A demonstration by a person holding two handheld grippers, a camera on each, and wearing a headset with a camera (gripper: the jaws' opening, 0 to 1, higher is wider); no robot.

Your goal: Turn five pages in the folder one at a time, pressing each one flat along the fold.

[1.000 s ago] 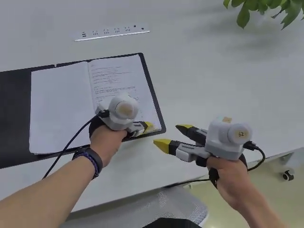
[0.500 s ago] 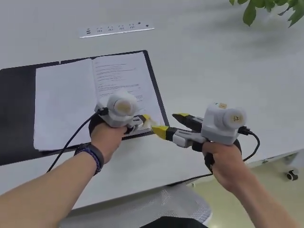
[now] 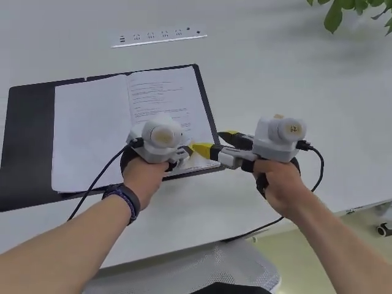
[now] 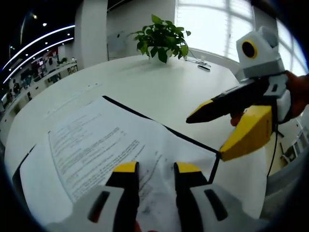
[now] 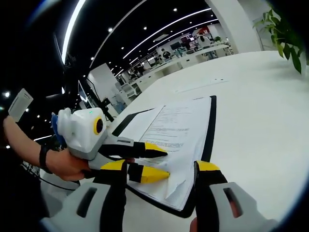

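Lying open on the white worktop (image 3: 275,73), the folder (image 3: 30,153) fills the left of the head view. The left gripper (image 3: 184,158) sits over its near right corner, its body hiding the jaws. Left gripper view: jaws narrowly apart above the printed page (image 4: 96,140), contact unclear. Right gripper view: the right gripper (image 5: 161,166) has its jaws wide, straddling the page's curled corner (image 5: 174,191).

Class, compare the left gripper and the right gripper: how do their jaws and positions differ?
The left gripper has jaws narrowly apart; the right gripper has them wide. The left gripper sits over the printed page; the right gripper sits at the folder edge, jaws flanking that page's corner. Both have yellow tips and grip nothing.
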